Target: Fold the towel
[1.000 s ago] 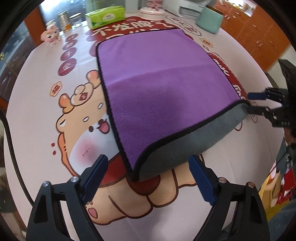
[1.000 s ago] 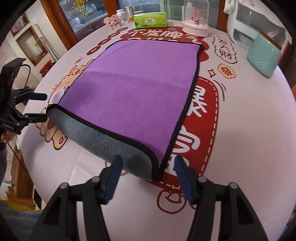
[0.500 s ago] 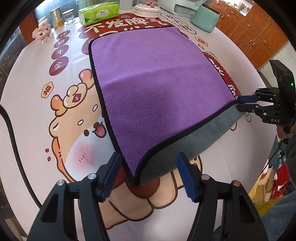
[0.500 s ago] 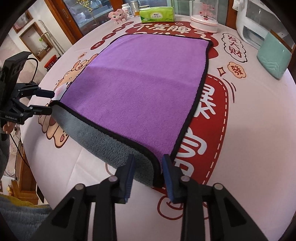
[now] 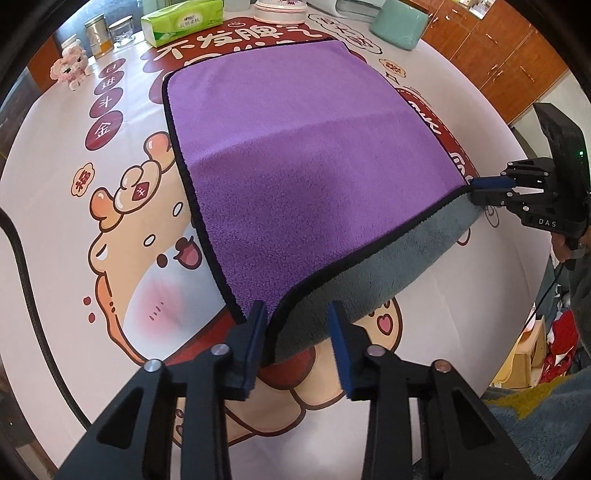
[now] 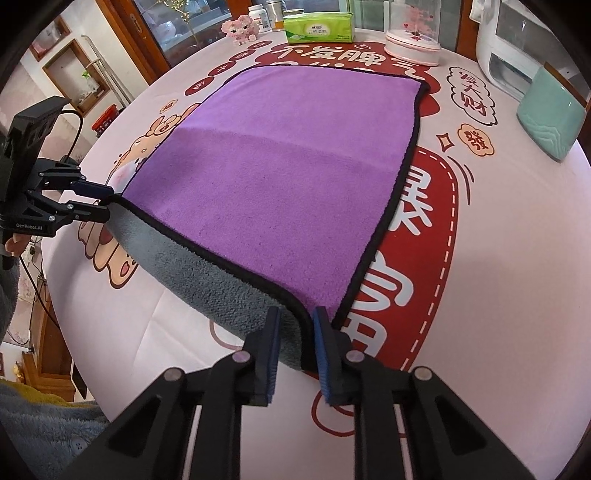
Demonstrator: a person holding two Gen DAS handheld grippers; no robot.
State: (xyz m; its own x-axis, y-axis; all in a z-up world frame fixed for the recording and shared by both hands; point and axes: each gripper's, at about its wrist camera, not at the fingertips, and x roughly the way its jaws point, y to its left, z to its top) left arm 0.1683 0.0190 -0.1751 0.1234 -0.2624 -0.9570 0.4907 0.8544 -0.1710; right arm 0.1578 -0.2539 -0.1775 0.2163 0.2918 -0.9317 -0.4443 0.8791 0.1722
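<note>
A purple towel (image 5: 295,147) with a black hem and grey underside lies on the round table; it also shows in the right wrist view (image 6: 288,162). Its near edge is lifted, showing the grey side (image 5: 388,266). My left gripper (image 5: 299,332) straddles the near left corner, its jaws still apart around the cloth. My right gripper (image 6: 295,339) is shut on the near right corner. Each gripper shows from the side in the other's view: the right (image 5: 487,188), the left (image 6: 96,203).
A printed cloth covers the table (image 5: 122,258). At the far edge stand a green tissue pack (image 6: 317,27), a pink toy (image 6: 242,29), jars (image 5: 98,35), a domed dish (image 6: 412,44), a teal pouch (image 6: 550,110) and a white appliance (image 6: 517,48).
Both grippers moved in onto the towel's near corners and narrowed. The right one closed on its corner. The near edge has risen off the table.
</note>
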